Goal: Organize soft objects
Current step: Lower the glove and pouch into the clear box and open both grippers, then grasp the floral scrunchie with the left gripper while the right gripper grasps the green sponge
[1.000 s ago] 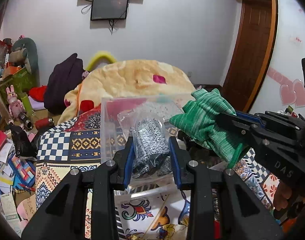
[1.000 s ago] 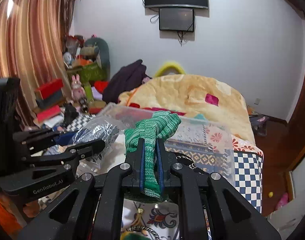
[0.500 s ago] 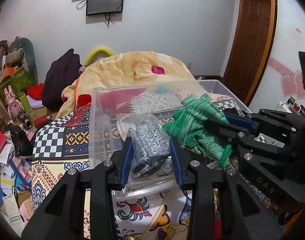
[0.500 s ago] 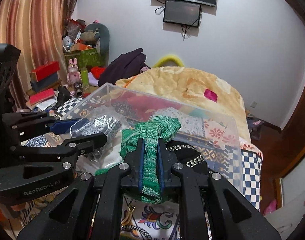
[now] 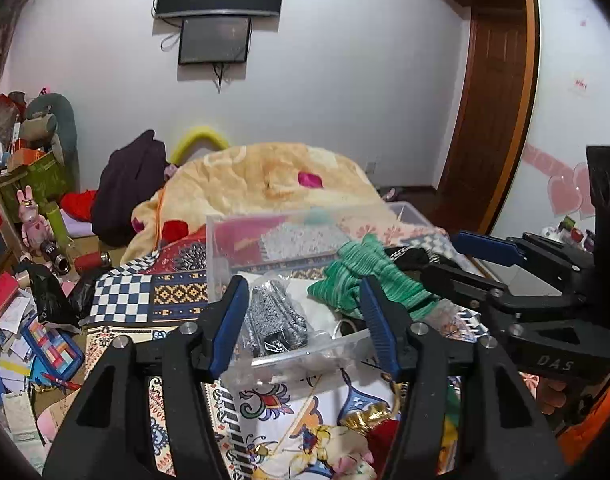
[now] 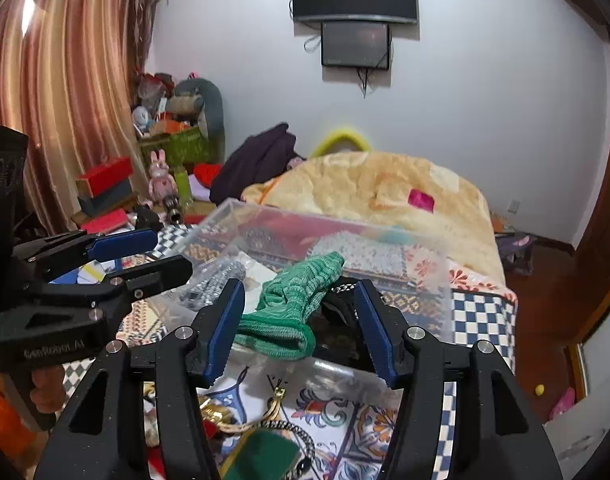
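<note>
Green knit [image 6: 289,312] is seen lying in the clear bin [image 6: 425,252], bagged grey knit [image 5: 275,316] at its 9 o'clock. Both grippers [image 5: 301,320] [image 6: 295,328] are opening, nothing gripped. Risk judged: bag snagged on a withdrawing pad.

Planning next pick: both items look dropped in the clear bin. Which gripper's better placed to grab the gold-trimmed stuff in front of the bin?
Right, probably. The right gripper has jaws opening, clear of the green knit in the clear bin; gold-trimmed pieces lie just below. The left gripper, also opening, looks similarly free.
</note>
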The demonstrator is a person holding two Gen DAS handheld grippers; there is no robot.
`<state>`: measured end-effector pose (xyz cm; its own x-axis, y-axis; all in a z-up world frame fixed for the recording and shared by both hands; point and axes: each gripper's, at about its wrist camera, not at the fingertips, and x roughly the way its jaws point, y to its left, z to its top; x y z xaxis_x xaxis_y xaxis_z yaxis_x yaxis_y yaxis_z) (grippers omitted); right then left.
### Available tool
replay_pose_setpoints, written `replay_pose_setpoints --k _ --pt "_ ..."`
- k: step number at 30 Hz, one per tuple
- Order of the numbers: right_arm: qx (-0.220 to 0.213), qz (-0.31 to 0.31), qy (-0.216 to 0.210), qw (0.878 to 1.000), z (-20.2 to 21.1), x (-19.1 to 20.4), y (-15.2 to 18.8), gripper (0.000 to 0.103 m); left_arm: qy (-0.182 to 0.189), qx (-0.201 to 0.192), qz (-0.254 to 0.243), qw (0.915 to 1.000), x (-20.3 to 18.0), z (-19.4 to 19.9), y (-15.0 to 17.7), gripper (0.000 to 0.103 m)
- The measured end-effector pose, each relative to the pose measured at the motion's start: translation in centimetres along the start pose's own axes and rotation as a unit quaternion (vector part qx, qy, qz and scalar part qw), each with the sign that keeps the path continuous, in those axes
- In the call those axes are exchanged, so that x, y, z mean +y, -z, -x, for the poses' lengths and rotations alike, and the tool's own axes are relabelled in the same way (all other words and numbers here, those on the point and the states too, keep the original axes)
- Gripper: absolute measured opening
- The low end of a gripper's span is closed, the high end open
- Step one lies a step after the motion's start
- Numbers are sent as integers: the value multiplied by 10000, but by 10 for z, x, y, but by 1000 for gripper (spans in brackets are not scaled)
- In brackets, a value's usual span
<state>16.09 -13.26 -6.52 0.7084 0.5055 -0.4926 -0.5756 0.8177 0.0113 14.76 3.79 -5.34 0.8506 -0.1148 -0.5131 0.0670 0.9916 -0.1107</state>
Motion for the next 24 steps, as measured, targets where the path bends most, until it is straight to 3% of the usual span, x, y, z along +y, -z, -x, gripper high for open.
replay_pose_setpoints --k 6,13,24 --pt "-363 31 -8 9993 31 6 6 80 13 -259 -98 9996 -8 27 8 73" --pt "-292 178 8 9994 38 13 27 81 196 -136 5 9997 -11 37 31 82" --pt "557 -494 -222 9970 6 -1 74 81 215 631 244 9975 -2 20 83 82"
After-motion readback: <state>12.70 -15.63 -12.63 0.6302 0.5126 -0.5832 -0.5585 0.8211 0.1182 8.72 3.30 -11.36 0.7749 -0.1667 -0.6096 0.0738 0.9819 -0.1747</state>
